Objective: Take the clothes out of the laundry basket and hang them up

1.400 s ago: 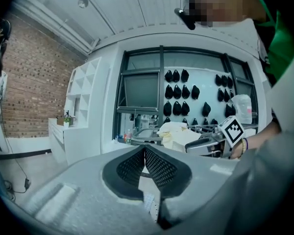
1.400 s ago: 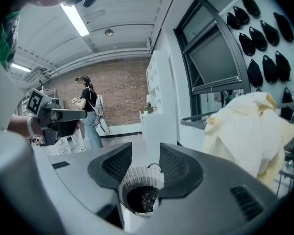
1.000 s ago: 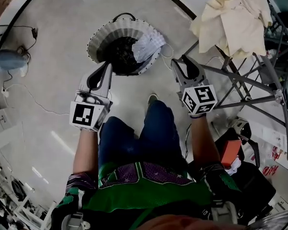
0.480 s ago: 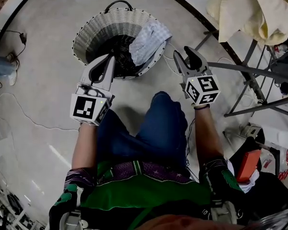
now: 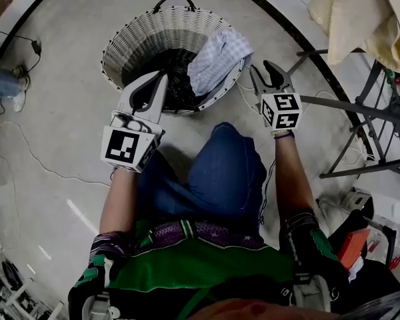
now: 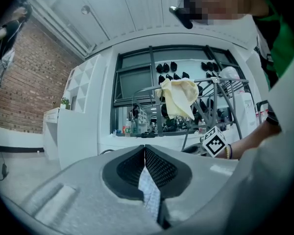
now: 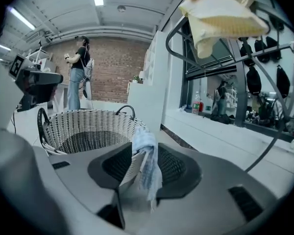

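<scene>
The white wicker laundry basket (image 5: 130,39) stands on the floor in front of my knees. Dark clothes (image 5: 178,69) lie inside it, and a pale blue checked garment (image 5: 219,55) hangs over its right rim. My left gripper (image 5: 159,82) hovers over the basket's near rim with its jaws shut and nothing gripped. In the left gripper view (image 6: 145,151) the tips meet, and a strip of checked cloth shows through the slit below them. My right gripper (image 5: 268,72) is open just right of the basket. Its view (image 7: 142,156) frames the checked garment (image 7: 146,148) and basket (image 7: 78,124) ahead, apart from the pads.
A metal drying rack (image 5: 360,105) stands to the right with a cream cloth (image 5: 360,19) hung on it. A thin cable (image 5: 40,159) trails over the floor at left. My leg in blue jeans (image 5: 220,172) is between the arms. A person (image 7: 81,72) stands far back.
Both grippers have sunk toward the basket, which now looks larger and nearer. The right gripper has moved up beside the basket's right rim. The left stays shut.
</scene>
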Tool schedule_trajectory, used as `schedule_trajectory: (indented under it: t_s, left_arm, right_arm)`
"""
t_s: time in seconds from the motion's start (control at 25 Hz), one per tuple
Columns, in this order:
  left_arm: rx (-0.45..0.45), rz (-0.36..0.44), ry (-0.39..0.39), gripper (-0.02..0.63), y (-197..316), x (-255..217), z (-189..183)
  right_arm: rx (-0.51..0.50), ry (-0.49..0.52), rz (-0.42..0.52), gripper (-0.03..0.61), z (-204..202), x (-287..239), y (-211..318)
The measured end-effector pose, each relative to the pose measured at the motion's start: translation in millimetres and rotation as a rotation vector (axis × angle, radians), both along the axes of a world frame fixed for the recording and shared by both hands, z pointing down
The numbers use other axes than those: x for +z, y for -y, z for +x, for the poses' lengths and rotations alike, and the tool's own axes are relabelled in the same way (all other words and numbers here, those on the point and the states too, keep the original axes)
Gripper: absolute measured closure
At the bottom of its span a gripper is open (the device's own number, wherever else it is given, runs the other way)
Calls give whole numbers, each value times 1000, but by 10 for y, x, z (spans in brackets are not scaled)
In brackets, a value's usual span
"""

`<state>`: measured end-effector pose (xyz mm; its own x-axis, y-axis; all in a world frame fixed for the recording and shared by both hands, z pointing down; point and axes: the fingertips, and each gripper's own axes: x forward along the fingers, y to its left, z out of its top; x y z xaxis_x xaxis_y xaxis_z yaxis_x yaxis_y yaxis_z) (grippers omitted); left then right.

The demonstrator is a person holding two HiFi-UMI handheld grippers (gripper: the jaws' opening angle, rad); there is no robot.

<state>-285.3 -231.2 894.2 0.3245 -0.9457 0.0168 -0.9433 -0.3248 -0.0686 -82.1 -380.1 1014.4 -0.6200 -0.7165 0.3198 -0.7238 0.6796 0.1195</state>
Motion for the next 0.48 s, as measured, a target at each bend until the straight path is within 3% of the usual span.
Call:
schedule_trajectory:
  t_s: [0.28,0.48]
  left_arm:
    - [-55,-32,-19,595,147,44,-67]
    - [-89,-49,50,595,196,81,-108]
  right_arm:
    - [-27,-73,-23,414,-72,441,446]
    - [-67,-110,-18,417,-173,580,675]
